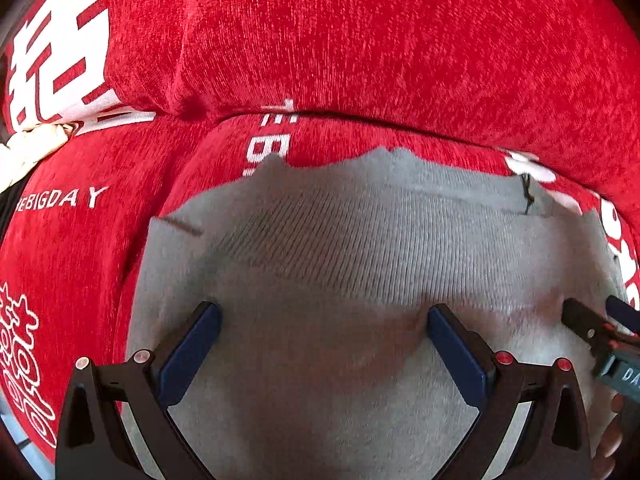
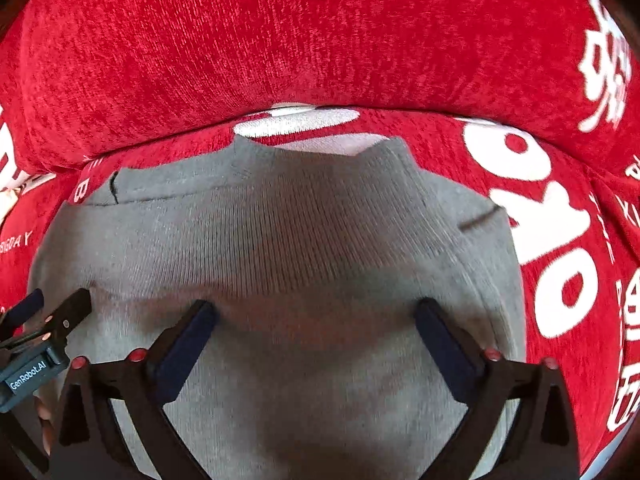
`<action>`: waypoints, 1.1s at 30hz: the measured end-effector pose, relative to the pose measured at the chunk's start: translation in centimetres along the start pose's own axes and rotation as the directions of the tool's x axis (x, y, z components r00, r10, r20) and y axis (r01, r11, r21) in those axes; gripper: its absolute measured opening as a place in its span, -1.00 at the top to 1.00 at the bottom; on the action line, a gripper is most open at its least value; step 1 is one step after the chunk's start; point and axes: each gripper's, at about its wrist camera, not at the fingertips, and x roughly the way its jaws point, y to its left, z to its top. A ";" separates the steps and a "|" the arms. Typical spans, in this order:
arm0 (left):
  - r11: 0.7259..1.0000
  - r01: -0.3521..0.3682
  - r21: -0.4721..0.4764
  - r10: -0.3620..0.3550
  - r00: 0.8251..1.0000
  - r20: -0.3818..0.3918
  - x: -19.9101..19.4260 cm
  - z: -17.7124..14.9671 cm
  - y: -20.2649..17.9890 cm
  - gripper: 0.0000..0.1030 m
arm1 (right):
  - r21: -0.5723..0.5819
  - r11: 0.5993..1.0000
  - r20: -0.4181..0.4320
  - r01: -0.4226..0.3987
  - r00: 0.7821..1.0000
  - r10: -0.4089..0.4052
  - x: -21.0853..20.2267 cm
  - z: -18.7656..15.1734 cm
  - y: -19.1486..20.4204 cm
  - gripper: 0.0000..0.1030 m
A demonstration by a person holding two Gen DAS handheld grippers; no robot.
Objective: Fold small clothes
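Beneath both grippers' spread fingers (image 1: 208, 320) lies the grey garment (image 1: 360, 248).

grey garment (image 1: 360, 264): fine ribbed knit cloth, matt | red cover (image 2: 280, 40): plush, nubby cloth with white print being shown | left gripper (image 1: 324, 328): black matt plastic, dark blue pads (image 1: 192, 352) being seen smooth

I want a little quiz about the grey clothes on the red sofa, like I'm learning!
1. True or false: the left tongs stand open.
2. What colour is the garment under the right tongs?
3. Which lies beneath the garment: A) red cover with white print, B) wooden table?

Key: 1 true. 2 grey. 3 A.
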 end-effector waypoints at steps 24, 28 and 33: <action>0.989 0.048 -0.140 -0.046 0.999 0.018 -3.1 -3.5 5.9 -1.00 | -0.172 0.984 0.122 0.040 0.992 -0.019 -2.3 -5.7 5.4 -1.00; 0.984 0.066 -0.165 -0.064 0.998 0.019 -3.5 -4.4 8.0 -1.00 | -0.170 0.985 0.082 0.019 0.997 -0.005 -1.9 -4.7 5.1 -1.00; 0.959 0.151 -0.238 -0.158 0.987 -0.008 -3.4 -6.7 12.2 -1.00 | -0.133 0.990 0.083 0.041 0.996 -0.031 -4.1 -5.5 5.0 -1.00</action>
